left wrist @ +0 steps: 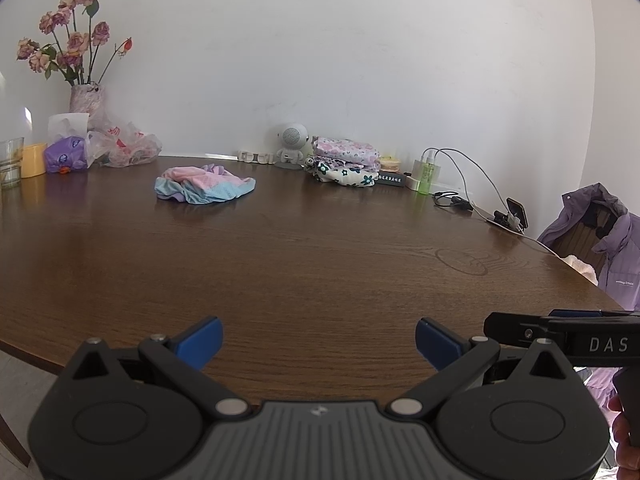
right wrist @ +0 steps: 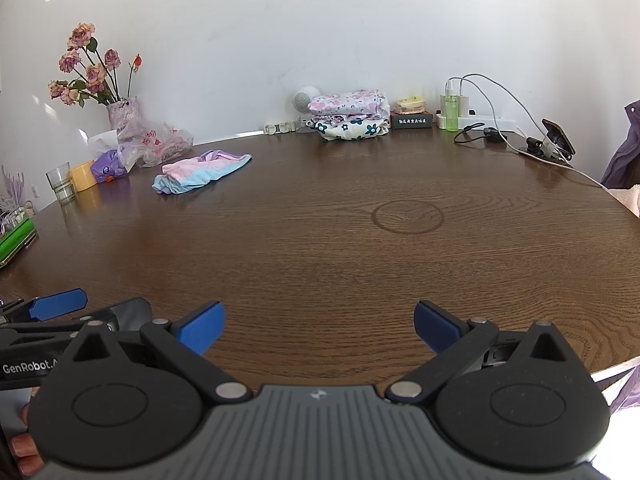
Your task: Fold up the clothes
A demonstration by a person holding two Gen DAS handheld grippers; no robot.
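Brown wooden table (right wrist: pixel 320 248) — bare grain near both grippers. Folded floral stack (right wrist: pixel 352 114) at the far wall. Crumpled pink-blue garment (left wrist: pixel 204 184) lies far left, well apart from either tool. Left gripper (left wrist: pixel 319 342) and right gripper (right wrist: pixel 319 326) — jaws spread wide, holding nothing.

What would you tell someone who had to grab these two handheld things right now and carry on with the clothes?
Left tool: open, holding nothing, above the near table edge.
Right tool: open, empty, beside it.
Crumpled pink, blue and purple garment: lies loose at the far left of the wooden table, out of both tools' grasp.
Done: a folded stack of floral clothes sits by the wall.
Left: reach over to the crumpled garment, probably spread it flat, fold it, and add it to the stack.
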